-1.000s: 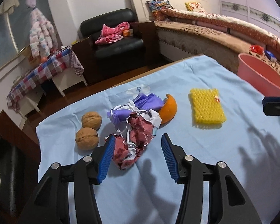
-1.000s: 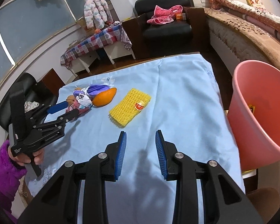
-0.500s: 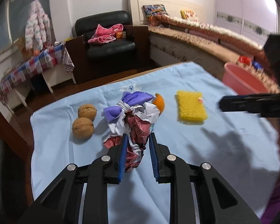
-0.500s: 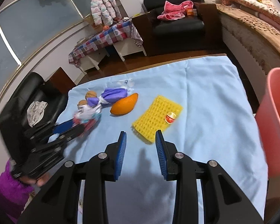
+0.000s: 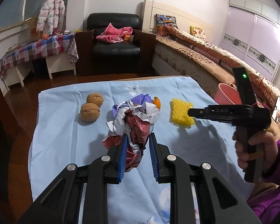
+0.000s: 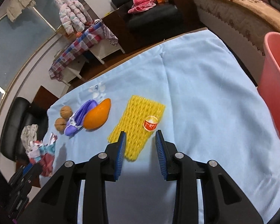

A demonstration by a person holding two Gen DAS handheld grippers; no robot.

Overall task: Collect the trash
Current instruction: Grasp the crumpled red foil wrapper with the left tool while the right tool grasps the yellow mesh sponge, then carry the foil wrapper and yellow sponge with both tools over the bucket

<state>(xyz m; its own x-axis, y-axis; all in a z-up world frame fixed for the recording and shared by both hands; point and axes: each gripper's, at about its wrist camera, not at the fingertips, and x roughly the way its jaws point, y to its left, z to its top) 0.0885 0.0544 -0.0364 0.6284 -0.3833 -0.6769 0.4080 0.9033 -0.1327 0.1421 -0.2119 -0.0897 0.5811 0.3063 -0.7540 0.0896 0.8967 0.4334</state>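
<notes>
My left gripper (image 5: 137,140) is shut on a crumpled red and white paper wad (image 5: 136,128) and holds it above the blue cloth. The wad also shows at the left edge of the right wrist view (image 6: 42,152). A purple wrapper (image 6: 79,118), an orange peel (image 6: 97,114) and two walnuts (image 6: 63,117) lie on the cloth. My right gripper (image 6: 140,137) is open, its fingertips over the near end of a yellow foam fruit net (image 6: 138,122) that carries a red sticker. In the left wrist view the right gripper (image 5: 191,112) is seen side-on above the net (image 5: 180,111).
A pink bucket (image 6: 276,85) stands off the table's right edge; its rim shows in the left wrist view (image 5: 226,93). The blue cloth (image 6: 205,85) covers the table. A black armchair (image 5: 115,43), a checked side table (image 5: 35,50) and a bed (image 5: 205,50) stand beyond.
My left gripper closed on the paper wad and lifted it off the cloth. My right gripper moved left from the bucket over the yellow net.
</notes>
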